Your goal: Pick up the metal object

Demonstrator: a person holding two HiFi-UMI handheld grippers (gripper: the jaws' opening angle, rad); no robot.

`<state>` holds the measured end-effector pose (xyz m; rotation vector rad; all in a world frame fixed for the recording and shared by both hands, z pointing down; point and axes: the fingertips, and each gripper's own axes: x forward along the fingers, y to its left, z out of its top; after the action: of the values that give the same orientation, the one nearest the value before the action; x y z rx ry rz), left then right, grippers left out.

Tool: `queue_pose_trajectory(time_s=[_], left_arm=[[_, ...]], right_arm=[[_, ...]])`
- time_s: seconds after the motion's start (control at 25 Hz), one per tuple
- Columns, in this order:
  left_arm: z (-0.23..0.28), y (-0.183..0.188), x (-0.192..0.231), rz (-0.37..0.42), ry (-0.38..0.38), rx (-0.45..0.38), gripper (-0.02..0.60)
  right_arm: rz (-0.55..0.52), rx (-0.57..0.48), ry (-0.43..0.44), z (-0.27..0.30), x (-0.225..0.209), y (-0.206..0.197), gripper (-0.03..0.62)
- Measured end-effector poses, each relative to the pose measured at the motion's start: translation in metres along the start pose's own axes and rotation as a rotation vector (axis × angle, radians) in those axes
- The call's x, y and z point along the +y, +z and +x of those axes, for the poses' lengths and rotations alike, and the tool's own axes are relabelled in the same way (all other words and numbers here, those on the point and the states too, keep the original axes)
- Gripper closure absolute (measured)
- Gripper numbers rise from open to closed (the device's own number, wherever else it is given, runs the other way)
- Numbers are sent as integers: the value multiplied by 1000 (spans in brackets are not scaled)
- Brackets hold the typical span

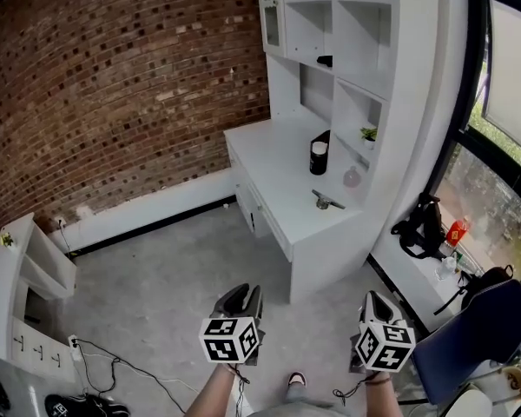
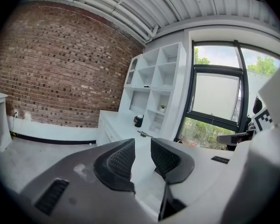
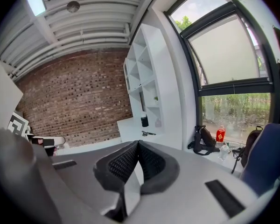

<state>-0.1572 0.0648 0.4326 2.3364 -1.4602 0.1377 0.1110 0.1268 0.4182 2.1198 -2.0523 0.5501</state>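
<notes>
Left gripper hangs low over the floor, jaws slightly apart, nothing between them. Right gripper sits beside it, jaws pressed together, empty. I see the white bench well ahead, a black canister standing on it, and the metal object lying nearer its front edge.
</notes>
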Motion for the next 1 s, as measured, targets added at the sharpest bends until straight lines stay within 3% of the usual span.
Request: queue_pose_trajectory(time_s=[0.36,1.0], left_arm=[[71,16,-8,13,8,24,474],[155,26,0,22,10,55,474]], right_arm=[[14,14,25,67,-33,27,594],[53,48,37,145,-61,32,594]])
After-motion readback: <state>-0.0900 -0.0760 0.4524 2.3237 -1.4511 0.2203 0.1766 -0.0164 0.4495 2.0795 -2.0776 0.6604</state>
